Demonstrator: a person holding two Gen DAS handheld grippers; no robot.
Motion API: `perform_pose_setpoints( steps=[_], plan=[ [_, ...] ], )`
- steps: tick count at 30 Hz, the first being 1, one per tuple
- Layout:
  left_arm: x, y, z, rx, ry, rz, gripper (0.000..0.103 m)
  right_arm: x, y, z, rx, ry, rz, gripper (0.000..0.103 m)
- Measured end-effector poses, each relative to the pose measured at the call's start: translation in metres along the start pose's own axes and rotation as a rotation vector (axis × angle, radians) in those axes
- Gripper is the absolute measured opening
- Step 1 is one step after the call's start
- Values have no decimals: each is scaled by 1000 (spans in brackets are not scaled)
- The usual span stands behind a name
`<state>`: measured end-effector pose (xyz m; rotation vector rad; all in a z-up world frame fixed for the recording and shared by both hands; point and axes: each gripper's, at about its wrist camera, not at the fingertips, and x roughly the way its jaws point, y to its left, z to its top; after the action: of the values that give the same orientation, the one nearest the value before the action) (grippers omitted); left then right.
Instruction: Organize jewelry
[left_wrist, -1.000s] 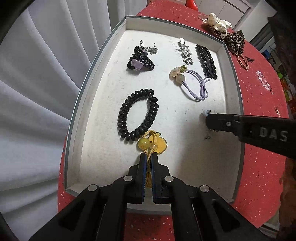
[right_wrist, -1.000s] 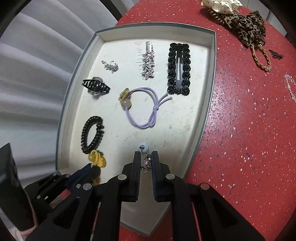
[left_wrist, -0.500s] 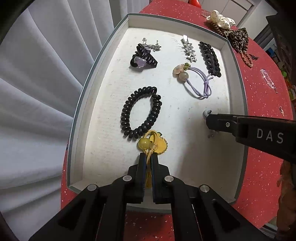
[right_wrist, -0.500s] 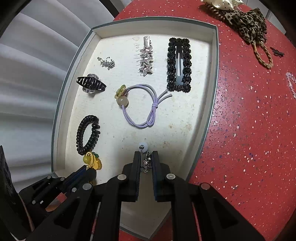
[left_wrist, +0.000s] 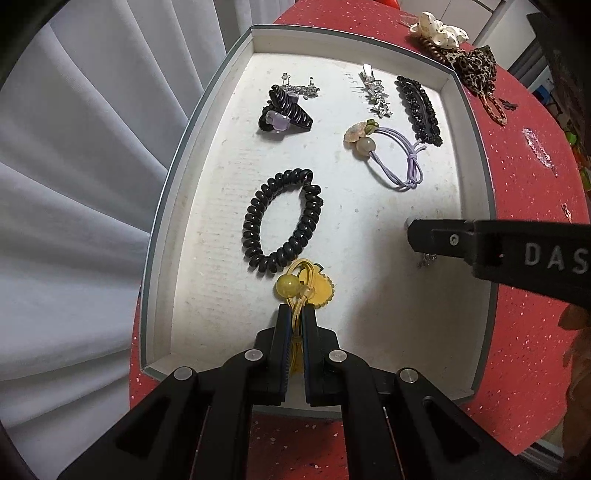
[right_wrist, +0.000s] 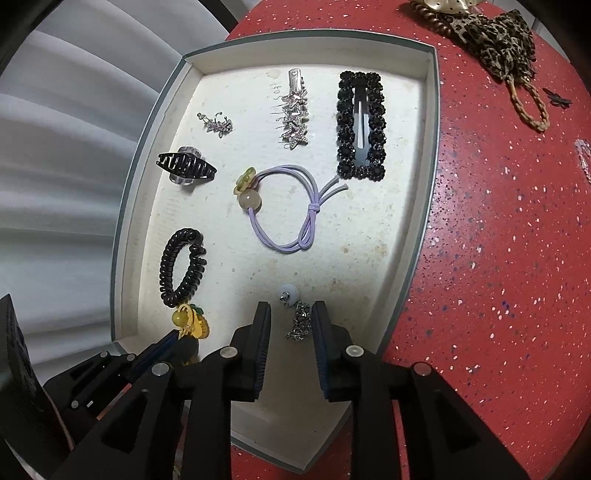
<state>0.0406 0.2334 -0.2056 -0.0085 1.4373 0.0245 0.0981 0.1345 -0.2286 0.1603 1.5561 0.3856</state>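
We are setting pieces down in the white tray (right_wrist: 430, 122) on the red worktop (right_wrist: 498, 240). Our right tool (right_wrist: 290, 321) has just been opening; its jaws are standing apart now, and the small silver earring (right_wrist: 297, 317) is lying on the tray floor between them, pressed by neither pad. Our left tool (left_wrist: 295, 325) is pinching the cord of the yellow hair tie (left_wrist: 306, 286) narrowly, the bead touching the black coil tie (left_wrist: 282, 218). We are judging it best to lift the right tool straight up, so no pad snags the earring, then lay the yellow tie clear of the coil.
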Motion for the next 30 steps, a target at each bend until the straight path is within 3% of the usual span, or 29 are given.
perform_pose_setpoints(
  steps=[7,8,9,10,11,13,24,28,30],
  plan=[
    [0,-3,-5,21,10,-5,7,-12,-1,-3,8,-22,8,30],
    [1,-4,-5,25,9,-3,11,-13,0,-2,7,-22,8,30],
    [0,-5,-6,26,9,-1,25,-14,0,-1,4,-22,8,30],
    [-1,-6,-6,21,5,6,78,-17,0,0,2,-23,7,30],
    [-5,-6,-7,7,-20,26,102,-17,0,1,1,-23,6,30],
    [-13,-8,-7,10,-62,32,102,-19,1,2,2,-23,6,30],
    [-17,-5,-8,-21,-75,45,102,-22,6,-1,-3,-19,4,30],
    [-20,-1,-9,-32,-79,59,102,-24,6,-3,-5,-22,8,40],
    [-21,0,-8,-34,-81,63,102,-28,8,-6,-14,-28,6,41]
  ],
)
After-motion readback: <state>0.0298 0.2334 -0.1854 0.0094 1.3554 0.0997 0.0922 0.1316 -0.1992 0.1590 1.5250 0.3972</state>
